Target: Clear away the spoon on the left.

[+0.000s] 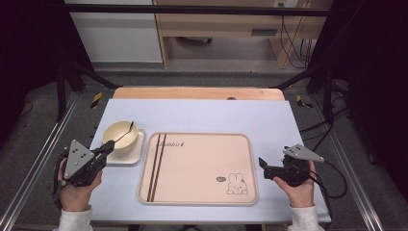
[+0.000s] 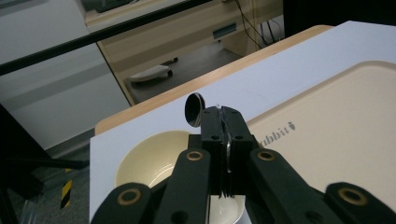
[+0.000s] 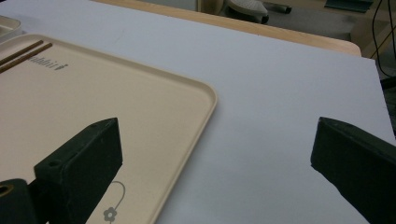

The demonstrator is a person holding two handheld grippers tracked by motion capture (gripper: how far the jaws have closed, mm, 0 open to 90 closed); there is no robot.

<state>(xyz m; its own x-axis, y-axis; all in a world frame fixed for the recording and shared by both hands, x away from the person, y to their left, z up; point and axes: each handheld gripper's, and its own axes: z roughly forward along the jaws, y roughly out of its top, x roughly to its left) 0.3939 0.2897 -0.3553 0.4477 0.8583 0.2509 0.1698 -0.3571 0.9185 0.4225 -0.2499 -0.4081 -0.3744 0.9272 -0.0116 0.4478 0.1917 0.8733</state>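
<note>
Beyond the grippers' reach lay grey floor (image 1: 202, 77) — a pale wooden desk (image 1: 226, 21) stood there, a white cabinet (image 1: 118, 33) beside it, black cables (image 1: 293, 41) hanging, dark frame bars (image 1: 192, 9) overhead.

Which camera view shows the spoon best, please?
The left gripper view is best: the spoon is close, its dark round end rising past the shut left claw above the bowl. The high view shows the spoon small and thin, slanting over the bowl. The right gripper view looks at the tray and the mat.
</note>
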